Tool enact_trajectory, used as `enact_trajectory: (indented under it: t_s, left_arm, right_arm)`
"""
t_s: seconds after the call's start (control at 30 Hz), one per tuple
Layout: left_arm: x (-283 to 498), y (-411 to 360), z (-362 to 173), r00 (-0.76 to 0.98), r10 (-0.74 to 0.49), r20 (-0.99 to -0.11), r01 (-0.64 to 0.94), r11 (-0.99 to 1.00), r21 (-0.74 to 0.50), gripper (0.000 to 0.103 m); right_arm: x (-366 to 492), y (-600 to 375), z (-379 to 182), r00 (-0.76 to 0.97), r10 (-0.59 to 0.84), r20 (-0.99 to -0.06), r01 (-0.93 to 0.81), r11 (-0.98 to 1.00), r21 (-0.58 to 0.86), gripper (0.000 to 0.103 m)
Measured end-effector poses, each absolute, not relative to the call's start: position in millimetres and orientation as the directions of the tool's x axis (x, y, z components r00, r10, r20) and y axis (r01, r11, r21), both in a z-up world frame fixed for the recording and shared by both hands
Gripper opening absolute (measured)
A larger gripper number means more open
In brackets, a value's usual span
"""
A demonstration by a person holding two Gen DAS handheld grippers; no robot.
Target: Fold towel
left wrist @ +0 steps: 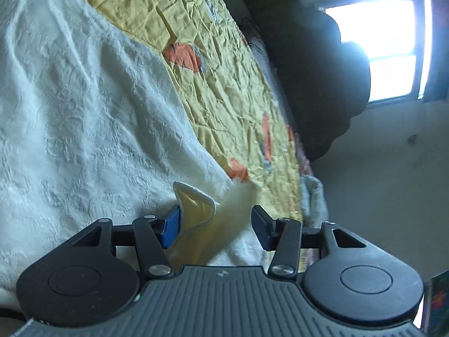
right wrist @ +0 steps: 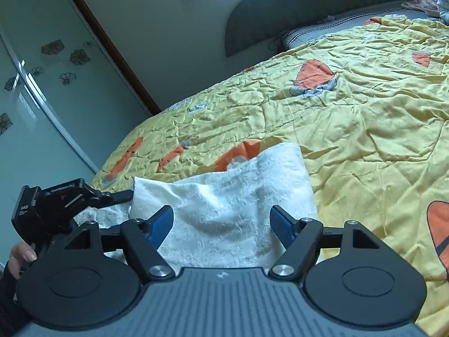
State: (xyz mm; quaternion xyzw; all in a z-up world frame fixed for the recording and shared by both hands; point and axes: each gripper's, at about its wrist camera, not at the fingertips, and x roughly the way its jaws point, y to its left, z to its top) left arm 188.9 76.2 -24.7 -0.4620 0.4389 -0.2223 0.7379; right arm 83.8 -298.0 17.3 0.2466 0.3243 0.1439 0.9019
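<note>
A white textured towel [left wrist: 84, 118] lies on a yellow quilt [left wrist: 219, 64] and fills the left of the left wrist view. One curled corner of the towel [left wrist: 196, 205] rises between the fingers of my left gripper [left wrist: 216, 229], which is open, and touches the left blue pad [left wrist: 171, 227]. In the right wrist view the towel [right wrist: 224, 196] is bunched, with a fold standing up. My right gripper [right wrist: 221, 226] is open around its near part, the pads apart from the cloth on both sides. The left gripper [right wrist: 56, 205] shows at the towel's left edge, held by a hand [right wrist: 22, 255].
The yellow quilt [right wrist: 364, 112] with orange patches covers the bed. A glass sliding door [right wrist: 42, 84] stands to the left and a dark headboard [right wrist: 280, 5] at the back. Some clothes [right wrist: 432, 2] lie at the far right. A bright window [left wrist: 378, 47] is behind a dark mass [left wrist: 314, 70].
</note>
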Motion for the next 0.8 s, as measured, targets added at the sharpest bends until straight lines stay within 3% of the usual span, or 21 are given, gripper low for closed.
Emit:
enact_trajectory:
  t_s: [0.13,0.27,0.3,0.37,0.47,0.6,0.7,0.8]
  left_arm:
    - [188.8,76.9,-32.8,0.522,-0.755,-0.397,-0.075,0.423,-0.903,0.056]
    - [198.1,59.5,-28.4,0.504,-0.723,-0.471,-0.057,0.517,-0.854,0.056]
    - [201.1,53.0,-25.3,0.505,-0.689,-0.519,-0.055,0.575,-0.816,0.049]
    - [209.1,40.1,-23.8,0.498,-0.598,-0.628,-0.054,0.701,-0.711,0.011]
    - [207.2,26.7,-16.4,0.516,-0.534,-0.669,0.025,0.79,-0.612,0.009]
    - [189.3,28.3,13.5,0.564,-0.512,-0.648,0.085,0.817,-0.571,0.007]
    - [191.5,46.7,6.3,0.567,-0.445,-0.693,0.044,0.856,-0.515,0.007]
    - [197.9,64.7,-12.7,0.531,-0.49,-0.692,0.017,0.822,-0.569,0.008]
  right_arm:
    - [86.4,-295.4,10.2,0.727,0.431,-0.535,-0.095,0.834,0.543,0.075]
    - [85.7,-291.4,9.5,0.72,0.437,-0.539,-0.104,0.836,0.539,0.075]
    - [85.6,-290.3,9.4,0.719,0.436,-0.542,-0.107,0.839,0.533,0.075]
    - [86.2,-287.4,7.9,0.712,0.43,-0.555,-0.111,0.85,0.516,0.075]
    - [84.6,-279.6,5.8,0.695,0.416,-0.586,-0.121,0.872,0.475,0.075]
    - [68.9,-255.2,17.5,0.685,0.45,-0.573,-0.237,0.881,0.409,0.076]
    - [67.4,-237.3,8.1,0.638,0.495,-0.59,-0.299,0.865,0.402,0.077]
    - [69.0,-228.6,1.5,0.632,0.477,-0.611,-0.294,0.877,0.381,0.078]
